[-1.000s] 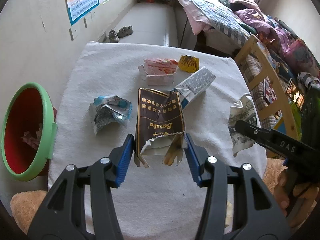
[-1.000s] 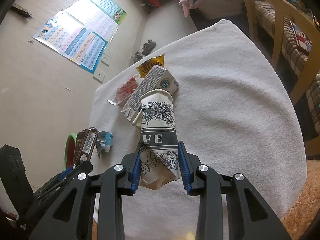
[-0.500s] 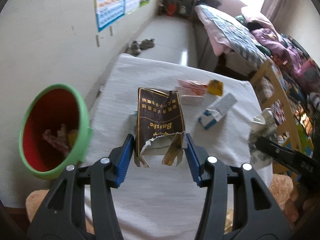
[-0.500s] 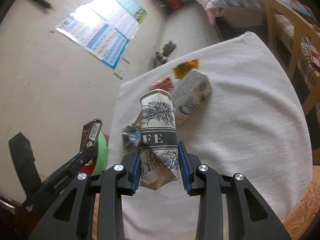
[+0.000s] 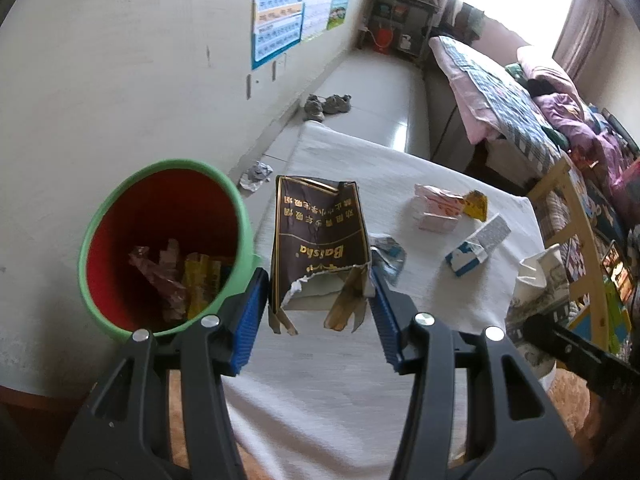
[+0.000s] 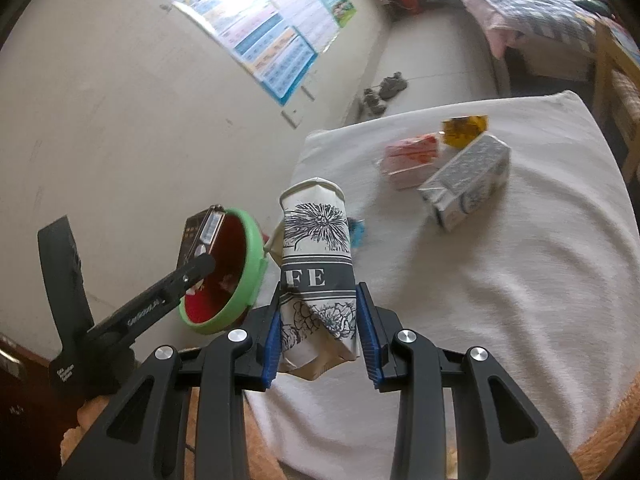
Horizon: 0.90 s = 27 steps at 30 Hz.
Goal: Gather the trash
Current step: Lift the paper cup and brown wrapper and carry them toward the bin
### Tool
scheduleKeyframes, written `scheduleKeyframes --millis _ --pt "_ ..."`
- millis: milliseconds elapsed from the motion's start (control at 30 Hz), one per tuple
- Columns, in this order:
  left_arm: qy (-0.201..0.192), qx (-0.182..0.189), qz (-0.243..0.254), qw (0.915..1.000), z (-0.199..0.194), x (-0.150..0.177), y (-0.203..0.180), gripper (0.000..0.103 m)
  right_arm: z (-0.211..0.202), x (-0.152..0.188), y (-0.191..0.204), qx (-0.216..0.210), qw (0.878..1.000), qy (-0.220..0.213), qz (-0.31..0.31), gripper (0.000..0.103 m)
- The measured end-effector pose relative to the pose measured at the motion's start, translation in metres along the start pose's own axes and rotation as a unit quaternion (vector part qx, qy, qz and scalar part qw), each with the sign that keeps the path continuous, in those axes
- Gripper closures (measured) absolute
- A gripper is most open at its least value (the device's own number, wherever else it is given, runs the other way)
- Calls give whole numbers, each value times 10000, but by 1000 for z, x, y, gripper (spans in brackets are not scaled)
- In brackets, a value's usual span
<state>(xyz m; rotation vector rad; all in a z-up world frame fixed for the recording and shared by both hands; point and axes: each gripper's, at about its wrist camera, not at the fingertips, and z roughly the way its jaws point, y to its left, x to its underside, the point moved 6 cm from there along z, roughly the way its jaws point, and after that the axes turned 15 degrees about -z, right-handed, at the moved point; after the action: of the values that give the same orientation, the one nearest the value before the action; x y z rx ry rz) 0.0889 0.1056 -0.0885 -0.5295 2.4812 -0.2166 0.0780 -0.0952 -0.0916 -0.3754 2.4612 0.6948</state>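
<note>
The left gripper (image 5: 318, 312), raised near the red bin with green rim (image 5: 168, 240), clamps one torn brown carton (image 5: 316, 240). The right gripper (image 6: 318, 332) grips one crushed white paper cup with black flower print (image 6: 318, 276). Four pieces lie on the white cloth-covered table (image 5: 360, 380): pink box (image 5: 434, 210), yellow wrapper (image 5: 476, 205), grey-blue carton (image 5: 478, 244), crumpled blue-white wrapper (image 5: 388, 252).
</note>
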Motion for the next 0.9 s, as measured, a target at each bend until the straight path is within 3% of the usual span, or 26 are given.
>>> scheduleKeyframes --millis 467,900 --pt "-148 -20 -360 9992 -13 -9 39 54 17 -6 32 3 9992 150 -365 70" --pt "-422 -137 -765 9961 -27 -28 94 54 40 -34 84 -26 9957 144 -919 70"
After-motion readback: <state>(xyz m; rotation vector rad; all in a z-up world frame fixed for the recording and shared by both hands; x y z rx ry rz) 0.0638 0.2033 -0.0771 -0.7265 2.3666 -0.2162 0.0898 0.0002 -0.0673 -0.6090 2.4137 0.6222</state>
